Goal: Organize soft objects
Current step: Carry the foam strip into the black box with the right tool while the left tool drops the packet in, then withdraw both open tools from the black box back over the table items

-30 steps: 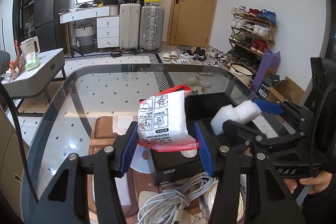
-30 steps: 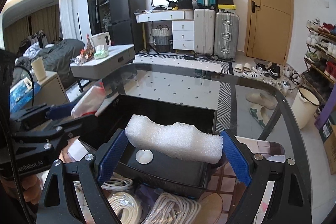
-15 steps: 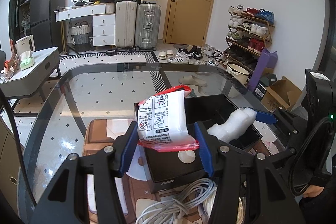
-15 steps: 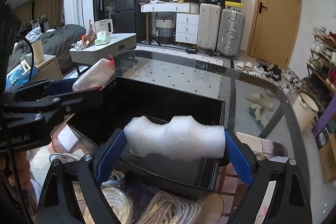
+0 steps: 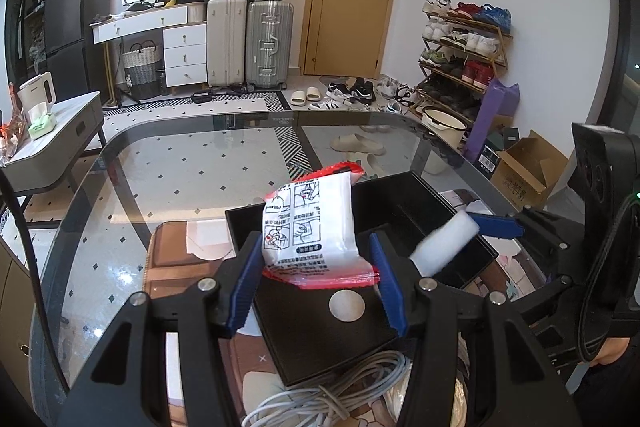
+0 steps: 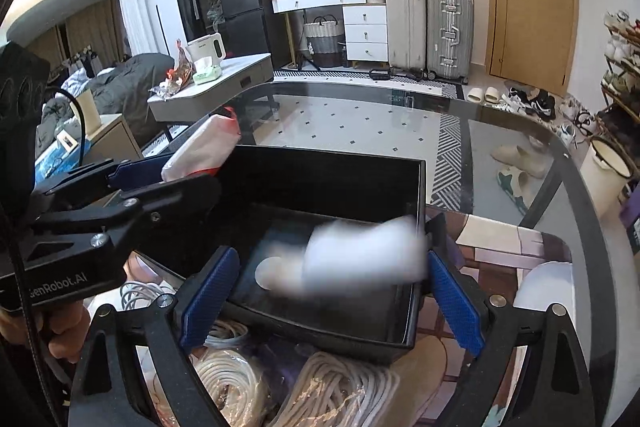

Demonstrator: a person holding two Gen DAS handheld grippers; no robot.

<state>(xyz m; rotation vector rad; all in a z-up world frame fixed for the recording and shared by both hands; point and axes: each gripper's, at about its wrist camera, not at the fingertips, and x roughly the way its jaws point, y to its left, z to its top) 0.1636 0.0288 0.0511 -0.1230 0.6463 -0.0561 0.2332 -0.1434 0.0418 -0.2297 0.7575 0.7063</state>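
Observation:
My left gripper [image 5: 316, 279] is shut on a white tissue pack with red edges [image 5: 310, 227] and holds it above the near part of the black box [image 5: 320, 331]. The pack also shows in the right wrist view [image 6: 204, 147]. My right gripper [image 6: 332, 291] is open over the black box [image 6: 340, 179]. A white foam block [image 6: 364, 255] is blurred and loose between its fingers, near the right pad, dropping into the box. The foam block also shows in the left wrist view [image 5: 444, 247].
The box stands on a patterned mat [image 6: 504, 239] on a glass table [image 5: 192, 163]. Coils of white cable [image 6: 328, 387] lie in front of the box. A white round object [image 6: 548, 283] sits at the right.
The right gripper moved down over the box and opened; the foam block has come loose and is falling. The left gripper still holds the tissue pack.

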